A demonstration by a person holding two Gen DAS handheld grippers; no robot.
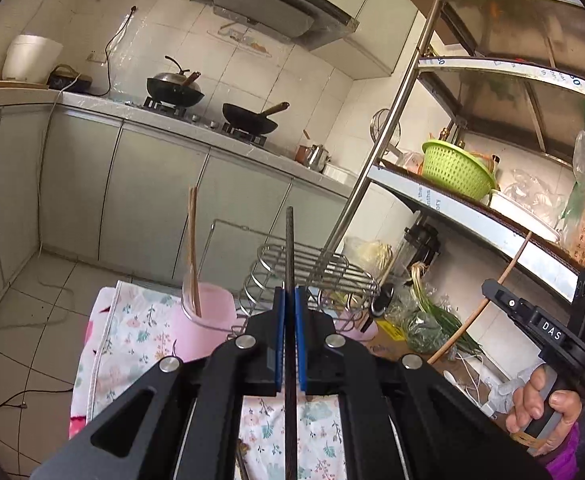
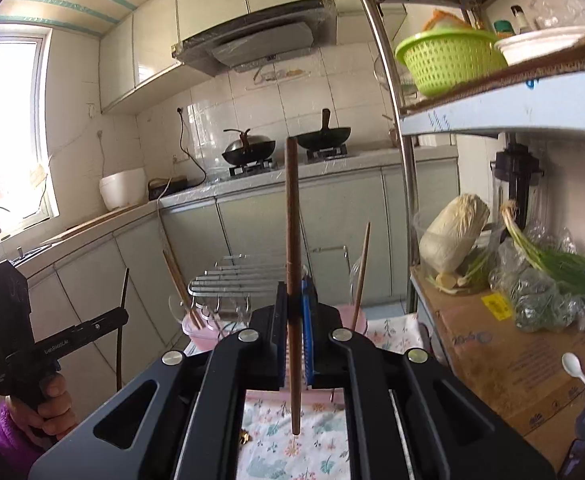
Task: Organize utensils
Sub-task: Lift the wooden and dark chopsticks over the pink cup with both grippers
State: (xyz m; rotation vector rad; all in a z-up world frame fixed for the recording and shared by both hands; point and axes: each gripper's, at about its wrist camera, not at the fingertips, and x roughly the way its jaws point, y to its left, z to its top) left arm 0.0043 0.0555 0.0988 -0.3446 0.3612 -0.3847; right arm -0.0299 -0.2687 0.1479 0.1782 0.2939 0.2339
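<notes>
Both wrist views look nearly level along their fingers, sharing the stove (image 1: 208, 120) and wire rack (image 2: 236, 276).

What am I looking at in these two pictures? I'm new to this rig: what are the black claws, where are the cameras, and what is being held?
No robot here: a person holds a black two-finger gripper in each hand, and a fisheye camera on each looks forward along its fingers. So each picture is one gripper's own view of a home kitchen.

In the left wrist view the left gripper is shut on a dark chopstick that stands nearly upright. At the right edge you see the person's other hand holding the right gripper.

In the right wrist view the right gripper is shut on a brown chopstick.

Ahead is a flowered cloth with a pink tub and a wire rack. More chopsticks stand in a clear holder.
</notes>
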